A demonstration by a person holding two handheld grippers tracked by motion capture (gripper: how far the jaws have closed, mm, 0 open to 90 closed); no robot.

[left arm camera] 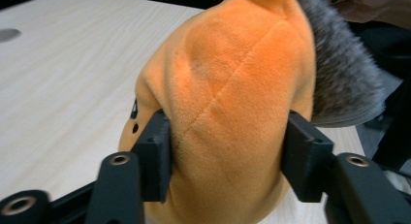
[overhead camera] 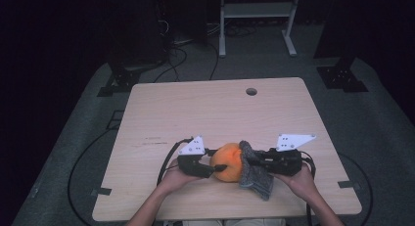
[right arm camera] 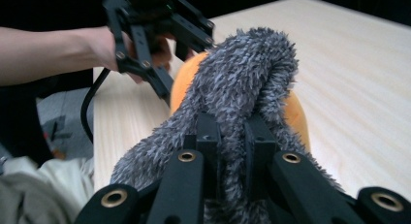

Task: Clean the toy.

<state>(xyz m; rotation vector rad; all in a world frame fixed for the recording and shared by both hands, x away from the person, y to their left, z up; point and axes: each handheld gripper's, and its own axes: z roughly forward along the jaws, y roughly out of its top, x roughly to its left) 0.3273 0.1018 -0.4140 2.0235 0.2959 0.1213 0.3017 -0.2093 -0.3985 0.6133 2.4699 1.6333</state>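
1. The orange plush (overhead camera: 228,163) is near the front edge of the tabletop (overhead camera: 215,108), between the 2 grippers.
2. The left gripper (left arm camera: 225,151) is clamped on the plush, 1 pad on each side.
3. The right gripper (right arm camera: 231,151) is pinched together on the grey sock (right arm camera: 242,83), which lies over the plush.

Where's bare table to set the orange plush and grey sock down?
Bare: the whole far half of the table, up to the round hole, and the left and right edges. Crowded: front centre, where the left gripper clamps the orange plush and the right gripper pinches the grey fuzzy sock.
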